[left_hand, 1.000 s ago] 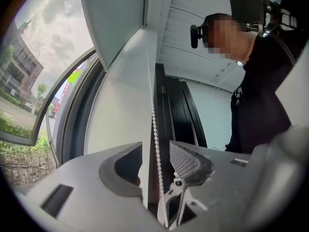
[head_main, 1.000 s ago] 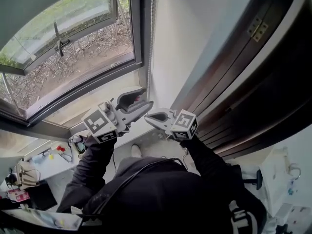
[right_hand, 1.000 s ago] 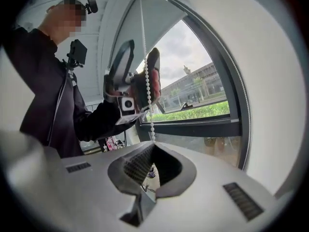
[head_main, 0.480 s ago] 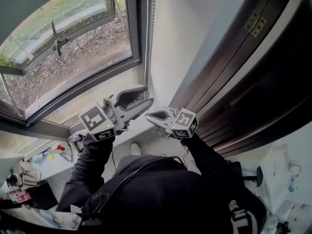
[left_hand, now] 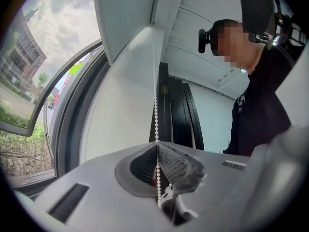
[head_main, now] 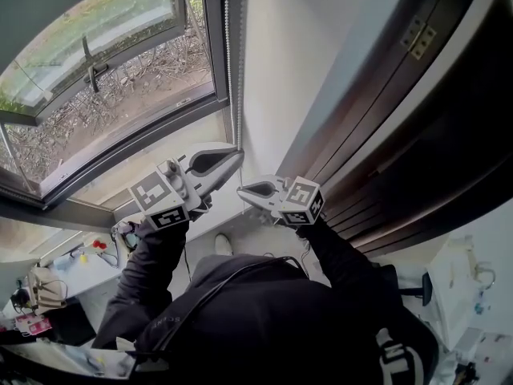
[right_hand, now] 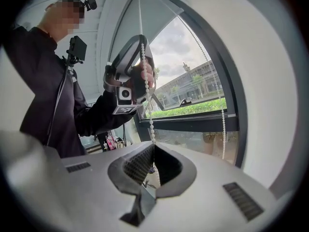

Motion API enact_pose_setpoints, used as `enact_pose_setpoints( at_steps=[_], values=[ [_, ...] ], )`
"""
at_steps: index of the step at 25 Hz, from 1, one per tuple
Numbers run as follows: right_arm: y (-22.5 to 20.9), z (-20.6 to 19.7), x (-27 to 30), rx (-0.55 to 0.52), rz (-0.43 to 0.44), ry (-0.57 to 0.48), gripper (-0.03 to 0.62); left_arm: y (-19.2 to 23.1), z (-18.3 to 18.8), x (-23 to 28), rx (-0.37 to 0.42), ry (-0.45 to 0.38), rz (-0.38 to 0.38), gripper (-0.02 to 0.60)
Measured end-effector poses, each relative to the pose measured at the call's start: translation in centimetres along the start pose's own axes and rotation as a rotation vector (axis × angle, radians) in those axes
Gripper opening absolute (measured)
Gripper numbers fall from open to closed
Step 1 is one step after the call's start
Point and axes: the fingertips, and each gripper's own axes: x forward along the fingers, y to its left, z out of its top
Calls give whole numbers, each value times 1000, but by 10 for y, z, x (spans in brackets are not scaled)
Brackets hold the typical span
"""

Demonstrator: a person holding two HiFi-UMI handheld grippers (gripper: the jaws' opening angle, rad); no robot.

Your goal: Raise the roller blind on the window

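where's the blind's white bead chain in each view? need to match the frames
Head view: white bead chain drops beside the dark window frame, upper centre-left, to the left tool, whose jaws have just been closing on it.
Left gripper view: vertical at centre, pinched between the jaws.
Right gripper view: from top centre, past the left tool, into the right tool's shut jaws.
Shared landmark: the window frame.

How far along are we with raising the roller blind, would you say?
Done: right gripper shut on the bead chain. In hand: left gripper jaws have just closed on the chain higher up. Left: pulling; the blind covers the top of the window.
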Motion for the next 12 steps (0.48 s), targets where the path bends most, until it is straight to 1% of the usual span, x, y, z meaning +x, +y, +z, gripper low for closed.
enact_pose_setpoints(
  at_steps=[2, 4, 6, 7, 8, 9, 12],
  values=[
    [4, -6, 1, 36, 35, 4, 6, -3, -5, 5, 11, 12, 1, 12],
    [9, -9, -1, 68, 80, -11, 8, -4, -8, 7, 14, -7, 11, 12],
    [10, -8, -7, 56, 90, -18, 15, -5, -8, 4, 34, -32, 29, 12],
    [9, -4, -12, 49, 89, -28, 71, -5, -8, 2, 43, -41, 37, 12],
    [9, 6, -19, 46, 90, -53, 152, -4, -10, 1, 43, -46, 42, 12],
    [8, 20, -28, 43, 92, -90, 197, -4, -12, -1, 38, -46, 47, 12],
    [4, 79, -58, -5, 72, -227, 204, 1, -34, -1, 13, -3, 71, 9]
  ],
)
